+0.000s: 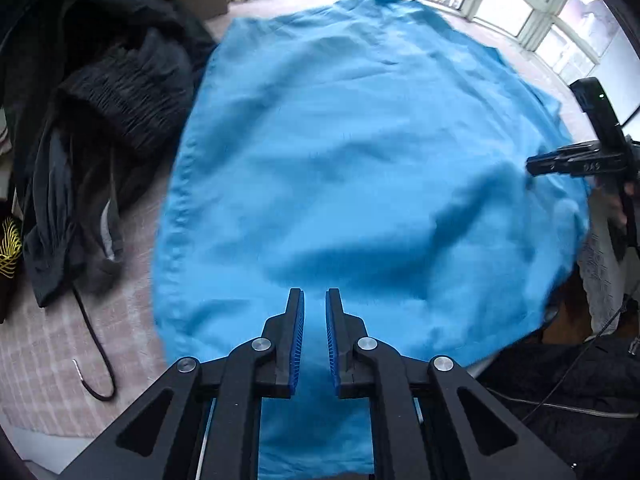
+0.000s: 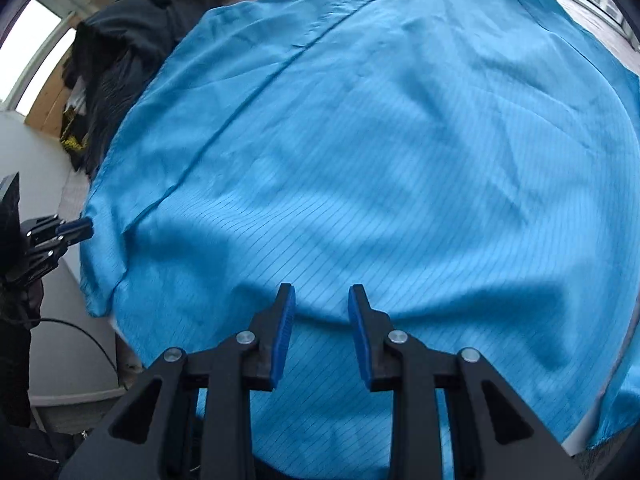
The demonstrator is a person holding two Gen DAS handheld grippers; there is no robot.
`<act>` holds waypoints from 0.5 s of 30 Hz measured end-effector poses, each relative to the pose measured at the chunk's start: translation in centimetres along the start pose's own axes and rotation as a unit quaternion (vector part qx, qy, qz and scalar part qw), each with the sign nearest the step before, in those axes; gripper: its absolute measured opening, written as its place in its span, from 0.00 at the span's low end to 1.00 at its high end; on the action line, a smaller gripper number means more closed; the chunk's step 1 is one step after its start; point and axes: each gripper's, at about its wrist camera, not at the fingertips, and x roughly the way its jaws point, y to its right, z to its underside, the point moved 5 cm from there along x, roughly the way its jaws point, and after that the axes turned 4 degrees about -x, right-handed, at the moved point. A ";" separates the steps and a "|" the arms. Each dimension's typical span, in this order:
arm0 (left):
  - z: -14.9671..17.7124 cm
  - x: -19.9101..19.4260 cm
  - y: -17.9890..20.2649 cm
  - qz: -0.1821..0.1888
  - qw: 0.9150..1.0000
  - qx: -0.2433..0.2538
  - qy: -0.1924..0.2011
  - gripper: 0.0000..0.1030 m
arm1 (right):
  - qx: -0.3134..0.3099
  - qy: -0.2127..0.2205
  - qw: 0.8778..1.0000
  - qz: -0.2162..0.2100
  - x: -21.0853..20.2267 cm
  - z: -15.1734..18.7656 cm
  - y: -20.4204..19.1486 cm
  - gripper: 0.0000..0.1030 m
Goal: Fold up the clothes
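A large blue garment lies spread over the tabletop, covering most of it, with its near edge hanging over the near side. The left gripper sits at the near edge of the garment, its blue-padded fingers a narrow gap apart, with the cloth running beneath them; whether they pinch any of it cannot be told. The right gripper is at the near right part of the garment, its fingers spread wider, over a raised fold of the striped fabric. To the far left a heap of dark clothes rests just beside the garment, a black drawstring trailing from it toward the near side. Windows run along the far side.
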 end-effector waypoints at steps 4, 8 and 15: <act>-0.1 2.4 5.6 0.029 0.999 0.017 -0.011 0.14 | -0.020 -0.015 1.000 0.010 0.7 0.4 0.1 0.27; -0.4 5.9 7.5 0.008 0.999 0.022 -0.039 0.14 | -0.034 -0.031 0.999 0.024 1.4 0.6 0.4 0.27; 3.3 4.9 7.1 0.011 0.997 0.022 -0.071 0.12 | -0.047 -0.034 0.998 0.034 0.1 4.0 0.0 0.32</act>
